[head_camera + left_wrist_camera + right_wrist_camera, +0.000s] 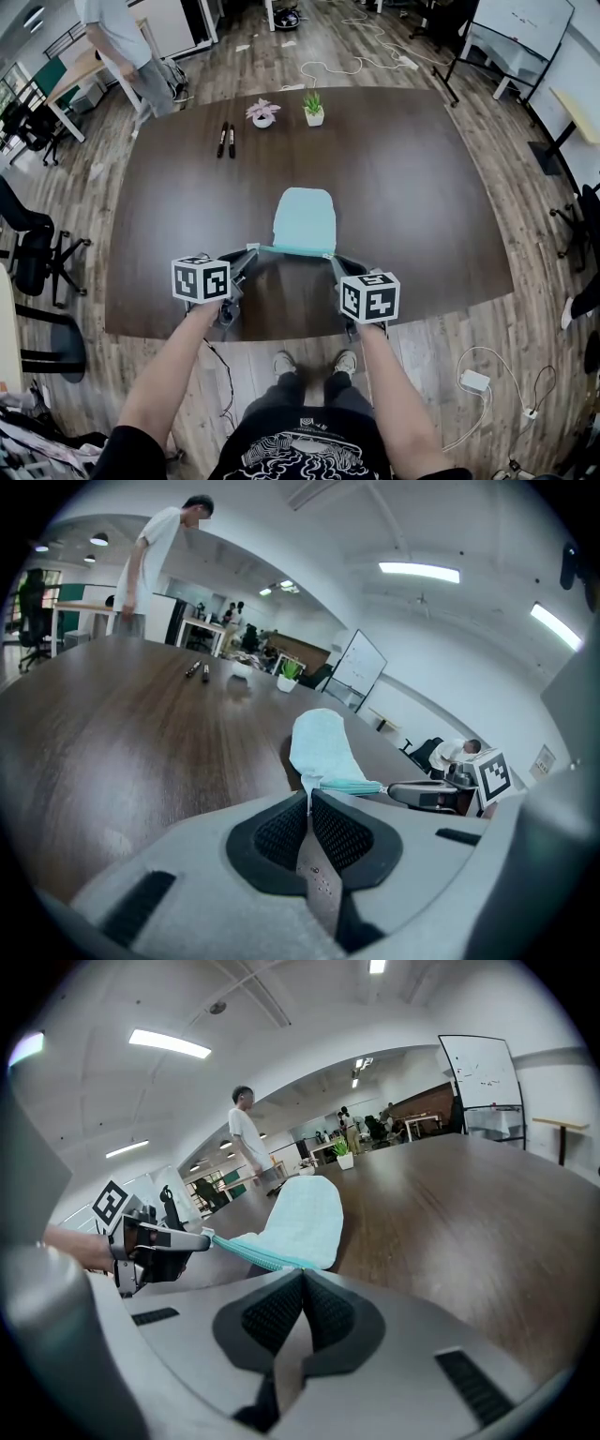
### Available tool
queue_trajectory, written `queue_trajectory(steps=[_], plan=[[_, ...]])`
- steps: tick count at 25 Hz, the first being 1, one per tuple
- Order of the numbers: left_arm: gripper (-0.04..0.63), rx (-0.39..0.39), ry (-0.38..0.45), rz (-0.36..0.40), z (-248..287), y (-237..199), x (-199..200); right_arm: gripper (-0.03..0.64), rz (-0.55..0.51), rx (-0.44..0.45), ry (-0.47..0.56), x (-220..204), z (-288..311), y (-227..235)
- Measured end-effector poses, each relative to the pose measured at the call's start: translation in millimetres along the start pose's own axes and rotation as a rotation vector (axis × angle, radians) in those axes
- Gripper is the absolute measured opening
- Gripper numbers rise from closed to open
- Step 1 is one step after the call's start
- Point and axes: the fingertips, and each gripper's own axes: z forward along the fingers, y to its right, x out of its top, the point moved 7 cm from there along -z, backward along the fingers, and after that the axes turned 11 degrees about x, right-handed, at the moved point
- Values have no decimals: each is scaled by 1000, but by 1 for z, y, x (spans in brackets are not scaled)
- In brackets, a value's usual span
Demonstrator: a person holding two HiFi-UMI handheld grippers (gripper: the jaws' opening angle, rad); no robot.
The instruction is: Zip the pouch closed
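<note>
Now, left tool [309, 797]: I am clamping it shut on the left corner of the pouch [304, 217], and its jaws are meeting on a thin fold of pale fabric.
Right tool [300, 1273]: I am pinching it closed on the opposite corner, at the other end of the zipper edge [292, 250]. Whether the slider is sitting between the jaws, I cannot tell.
Pouch: light teal, it is lying on the dark wooden table [422, 187] straight in front of me, its rounded end pointing away from me.
Zipper edge: a darker teal strip, it is stretching taut between my two tools along the pouch's near side. How much of it is zipped, I cannot tell.
Marker cubes: one is riding on each tool, left [201, 279] and right [369, 296], above the table's near rim.
Far side: two pens [226, 140] are lying side by side, and two small potted plants [314, 109] are standing just beside them, well apart from the pouch.
Background: a person [122, 37] is standing beyond the table's far left corner.
</note>
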Motion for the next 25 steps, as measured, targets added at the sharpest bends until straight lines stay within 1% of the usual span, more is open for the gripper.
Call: queue_trajectory(steps=[5, 10, 13, 18, 25], plan=[[21, 9, -5, 3, 1, -2, -2, -2, -3, -10, 4, 1, 0, 3], [21, 10, 0, 2, 2, 4, -4, -2, -3, -43, 13, 2, -5, 7], [21, 0, 1, -12, 3, 6, -4, 0, -2, -44, 18, 2, -5, 8], [21, -4, 5, -13, 3, 8, -4, 0, -2, -51, 18, 1, -5, 9], [21, -11, -17, -4, 4, 12, -12, 3, -12, -64, 4, -1, -8, 10]])
